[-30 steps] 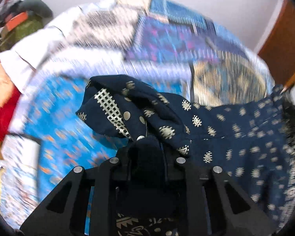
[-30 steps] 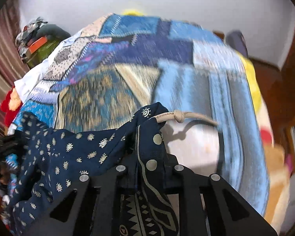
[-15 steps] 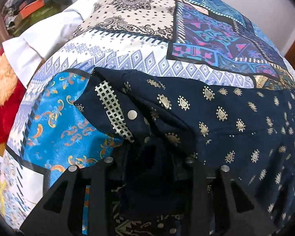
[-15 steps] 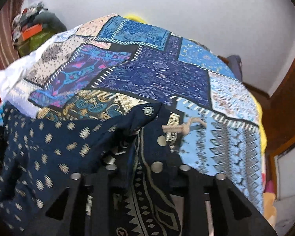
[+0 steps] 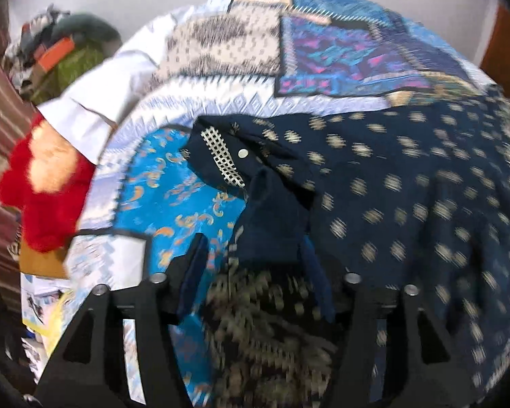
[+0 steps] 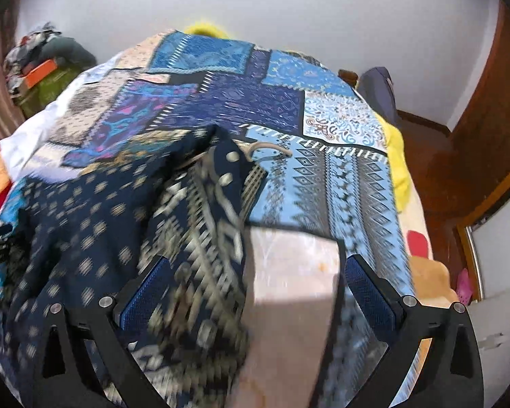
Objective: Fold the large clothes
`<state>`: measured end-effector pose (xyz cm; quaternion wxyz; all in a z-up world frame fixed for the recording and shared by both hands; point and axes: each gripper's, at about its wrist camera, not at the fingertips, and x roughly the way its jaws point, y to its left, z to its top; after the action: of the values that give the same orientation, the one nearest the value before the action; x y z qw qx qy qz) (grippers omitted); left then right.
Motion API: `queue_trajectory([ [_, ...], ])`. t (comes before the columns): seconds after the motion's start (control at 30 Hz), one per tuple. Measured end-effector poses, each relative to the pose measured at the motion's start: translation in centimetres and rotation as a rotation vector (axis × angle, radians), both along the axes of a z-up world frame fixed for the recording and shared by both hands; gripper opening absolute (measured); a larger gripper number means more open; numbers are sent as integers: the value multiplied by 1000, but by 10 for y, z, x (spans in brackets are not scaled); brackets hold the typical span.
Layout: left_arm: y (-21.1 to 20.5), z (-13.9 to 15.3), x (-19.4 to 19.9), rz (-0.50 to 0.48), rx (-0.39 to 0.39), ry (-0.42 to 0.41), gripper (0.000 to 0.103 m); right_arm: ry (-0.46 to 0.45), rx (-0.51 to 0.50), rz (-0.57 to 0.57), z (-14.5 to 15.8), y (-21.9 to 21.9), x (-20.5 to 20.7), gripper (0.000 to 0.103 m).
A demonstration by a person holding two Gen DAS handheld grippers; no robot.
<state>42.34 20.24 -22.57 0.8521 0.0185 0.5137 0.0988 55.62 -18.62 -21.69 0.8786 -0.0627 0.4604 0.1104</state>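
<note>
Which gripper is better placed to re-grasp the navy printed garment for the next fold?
Left, probably: the left gripper is opening with the navy printed garment bunched between its jaws; the right gripper has cloth only beside one jaw.
</note>
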Motion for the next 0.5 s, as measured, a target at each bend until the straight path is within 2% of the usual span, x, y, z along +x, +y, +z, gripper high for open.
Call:
queue_trajectory([
  [0.1,-13,28,-28,-40,-5,-48,68,-47,12,37,26,0,-39,102],
  [0.17,-21,47,-48,-60,-8,-89,78,-76,19,67,43,2,-65,102],
  [0.23,-30,63,-64,-69,-17,-124,79,-102,23,91,58,5,-88,102],
  [0.3,-38,78,-83,-81,-36,-153,86,-131,36,111,73,9,-113,102],
  [0.33,-42,81,-89,-83,-38,-160,94,-139,39,122,78,10,-123,102],
  [0.4,-51,89,-105,-93,-22,-180,103,-162,47,158,91,14,-147,102],
  [0.5,-62,91,-126,-116,19,-185,103,-190,50,195,102,20,-179,102],
])
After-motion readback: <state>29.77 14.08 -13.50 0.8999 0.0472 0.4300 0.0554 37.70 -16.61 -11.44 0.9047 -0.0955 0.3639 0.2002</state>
